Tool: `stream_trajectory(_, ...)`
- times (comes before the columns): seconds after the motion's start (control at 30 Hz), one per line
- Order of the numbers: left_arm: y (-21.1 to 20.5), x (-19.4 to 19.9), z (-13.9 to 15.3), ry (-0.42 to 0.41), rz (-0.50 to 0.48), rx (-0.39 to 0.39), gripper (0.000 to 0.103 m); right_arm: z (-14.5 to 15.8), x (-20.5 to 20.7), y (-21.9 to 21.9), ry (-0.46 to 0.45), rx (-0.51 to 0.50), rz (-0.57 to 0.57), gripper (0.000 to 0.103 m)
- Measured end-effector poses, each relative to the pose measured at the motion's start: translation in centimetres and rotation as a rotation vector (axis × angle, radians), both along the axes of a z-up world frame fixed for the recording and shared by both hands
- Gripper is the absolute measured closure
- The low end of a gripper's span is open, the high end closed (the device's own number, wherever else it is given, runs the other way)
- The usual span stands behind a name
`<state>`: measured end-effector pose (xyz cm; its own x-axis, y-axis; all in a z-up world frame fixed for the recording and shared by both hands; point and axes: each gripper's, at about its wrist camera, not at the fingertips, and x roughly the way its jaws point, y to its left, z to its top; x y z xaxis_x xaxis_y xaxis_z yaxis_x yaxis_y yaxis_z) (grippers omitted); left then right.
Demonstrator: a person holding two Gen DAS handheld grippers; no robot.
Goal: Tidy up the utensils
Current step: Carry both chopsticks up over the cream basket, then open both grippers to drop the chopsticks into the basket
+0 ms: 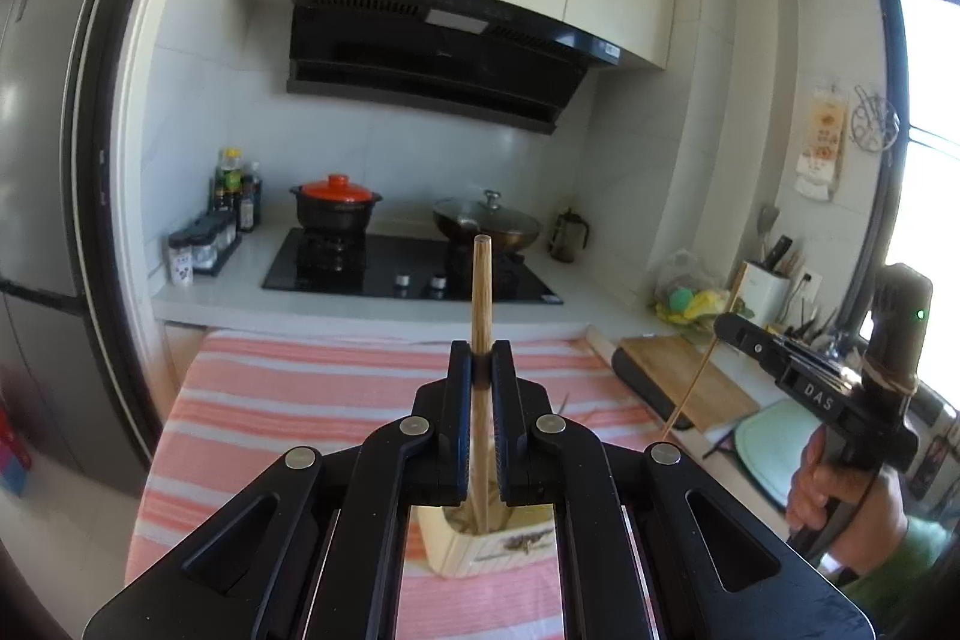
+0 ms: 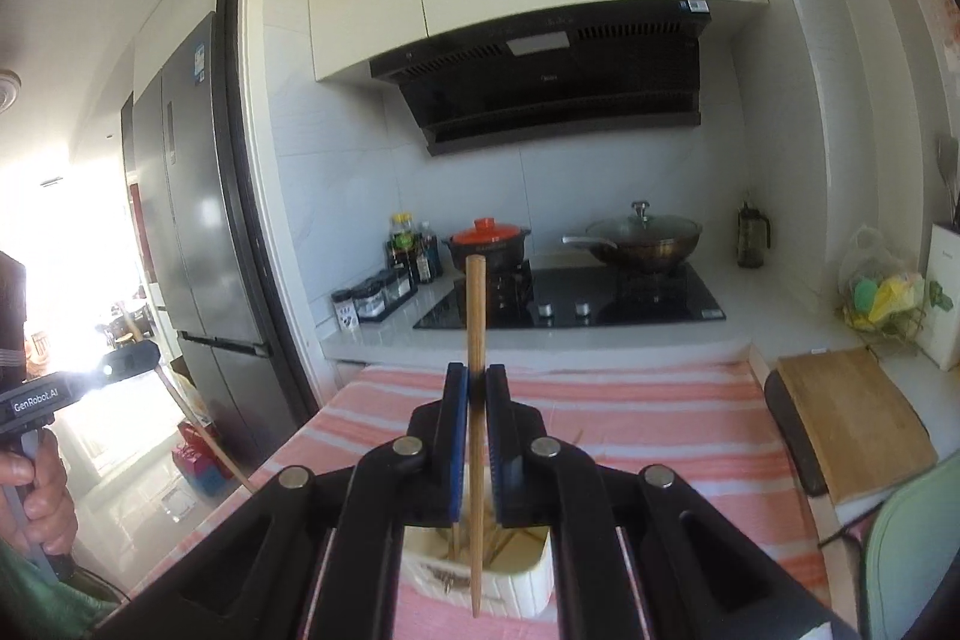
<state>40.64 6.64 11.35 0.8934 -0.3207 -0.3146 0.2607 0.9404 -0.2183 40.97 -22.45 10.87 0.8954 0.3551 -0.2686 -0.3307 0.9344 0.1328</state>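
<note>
My left gripper is shut on a wooden chopstick held upright; its lower end dips into a cream utensil holder that stands on the striped cloth and holds other chopsticks. My right gripper is shut on a second wooden chopstick, also upright, with its lower tip hanging in front of the same holder. The right gripper also shows at the right edge of the left wrist view, and the left gripper shows at the left edge of the right wrist view.
A pink-and-white striped cloth covers the table. Behind it is a counter with a black hob, an orange-lidded pot and a lidded wok. A wooden cutting board lies to the right. A fridge stands left.
</note>
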Motion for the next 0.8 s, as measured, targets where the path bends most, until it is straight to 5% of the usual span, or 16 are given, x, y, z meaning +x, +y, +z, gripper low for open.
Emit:
stream_trajectory(0.27, -4.1, 7.6, -4.2, 0.093, 0.001, 0.019, 0.099, -3.8, 6.3, 3.2, -0.008, -0.101, 0.014, 0.097)
stream_trajectory(0.63, -9.0, 13.8, -15.1, 0.365, -0.053, 0.122, 0.097, -15.4, 11.8, 3.2, 0.358, -0.134, 0.072, 0.096)
stream_trajectory(0.7, -9.6, 13.5, -16.0, 0.401, -0.040, 0.165, 0.081, -16.6, 12.2, 3.3, 0.423, -0.156, 0.066, 0.093)
stream_trajectory(0.73, -9.7, 13.2, -16.2, 0.405, -0.031, 0.180, 0.052, -17.0, 12.2, 3.2, 0.450, -0.163, 0.055, 0.088)
stream_trajectory(0.77, -9.7, 12.4, -16.1, 0.389, -0.013, 0.195, 0.027, -17.2, 12.0, 2.9, 0.464, -0.163, 0.047, 0.070)
stream_trajectory(0.8, -9.5, 11.4, -15.8, 0.356, 0.013, 0.208, 0.019, -17.1, 11.4, 2.5, 0.461, -0.156, 0.042, 0.050)
